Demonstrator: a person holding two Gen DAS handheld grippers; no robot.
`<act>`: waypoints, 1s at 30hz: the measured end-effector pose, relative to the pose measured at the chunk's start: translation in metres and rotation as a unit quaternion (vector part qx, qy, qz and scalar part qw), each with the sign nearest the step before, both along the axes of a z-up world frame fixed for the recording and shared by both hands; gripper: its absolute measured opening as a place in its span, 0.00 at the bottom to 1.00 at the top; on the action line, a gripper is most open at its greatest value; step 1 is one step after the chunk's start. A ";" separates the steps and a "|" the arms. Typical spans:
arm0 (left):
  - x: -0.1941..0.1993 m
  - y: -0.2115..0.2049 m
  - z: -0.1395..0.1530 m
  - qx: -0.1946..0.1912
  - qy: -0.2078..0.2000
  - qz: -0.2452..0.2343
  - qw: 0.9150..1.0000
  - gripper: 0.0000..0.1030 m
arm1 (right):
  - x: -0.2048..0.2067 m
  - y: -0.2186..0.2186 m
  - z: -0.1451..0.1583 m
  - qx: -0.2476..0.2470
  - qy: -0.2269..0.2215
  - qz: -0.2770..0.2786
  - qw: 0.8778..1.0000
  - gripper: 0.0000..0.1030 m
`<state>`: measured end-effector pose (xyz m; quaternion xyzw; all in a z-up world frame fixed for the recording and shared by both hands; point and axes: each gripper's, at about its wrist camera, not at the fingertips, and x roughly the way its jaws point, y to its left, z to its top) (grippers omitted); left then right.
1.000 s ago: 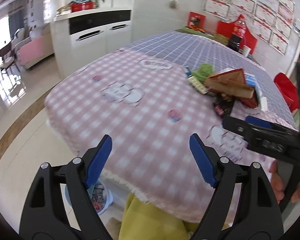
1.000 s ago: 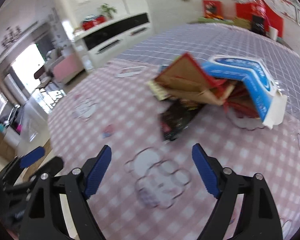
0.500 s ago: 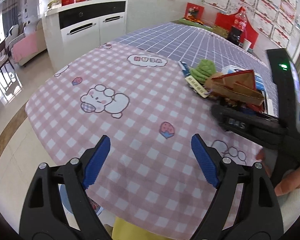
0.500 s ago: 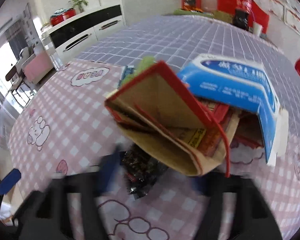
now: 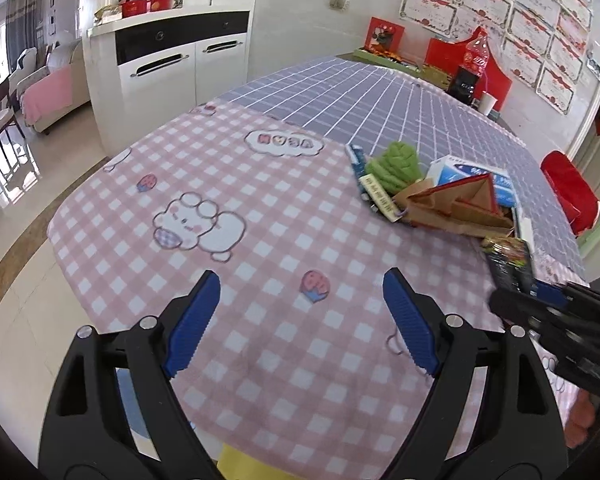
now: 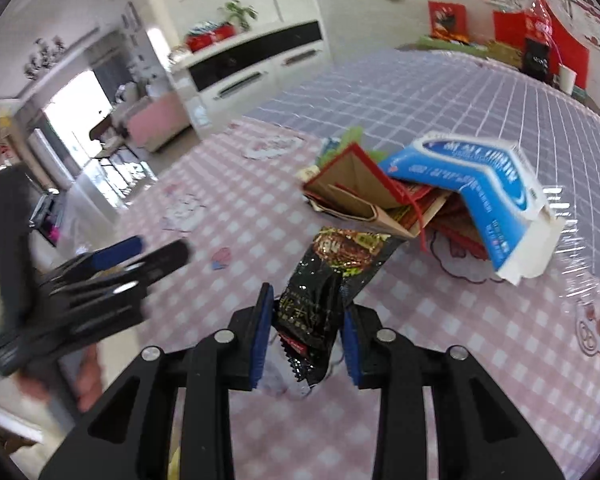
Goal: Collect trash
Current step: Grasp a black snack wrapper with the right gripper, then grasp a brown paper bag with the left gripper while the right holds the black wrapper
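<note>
A pile of trash lies on the pink checked tablecloth [image 5: 260, 208]: a brown and red paper bag [image 6: 356, 192], a bent blue and white carton [image 6: 476, 176], a green crumpled piece [image 5: 396, 162]. My right gripper [image 6: 306, 332] is shut on a black snack wrapper [image 6: 328, 292] and holds it just in front of the pile; it also shows at the right edge of the left wrist view [image 5: 512, 260]. My left gripper [image 5: 300, 324] is open and empty over the near part of the table, left of the pile.
A white cabinet [image 5: 172, 64] stands beyond the table's left side. The far half of the table has a grey grid cloth [image 5: 380, 96] with a cola bottle [image 5: 474, 68] and red boxes at the back. A red chair [image 5: 568, 192] is at the right.
My right gripper went in to the pile, closed on the black wrapper and drew it back. My left gripper moved forward over the table and stayed open.
</note>
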<state>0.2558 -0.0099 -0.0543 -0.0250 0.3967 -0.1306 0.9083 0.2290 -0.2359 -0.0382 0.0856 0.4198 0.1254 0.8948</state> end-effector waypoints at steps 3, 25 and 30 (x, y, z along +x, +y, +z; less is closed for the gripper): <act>0.004 -0.009 0.005 -0.010 0.001 -0.002 1.000 0.84 | -0.013 -0.013 0.023 0.015 -0.023 0.003 1.000 0.30; 0.060 -0.145 -0.009 -0.046 0.034 -0.106 0.993 0.85 | 0.015 -0.108 0.013 0.007 -0.003 -0.110 0.994 0.30; 0.060 -0.144 -0.015 -0.056 0.050 -0.119 0.990 0.23 | 0.013 -0.112 0.011 0.009 -0.003 -0.113 0.994 0.30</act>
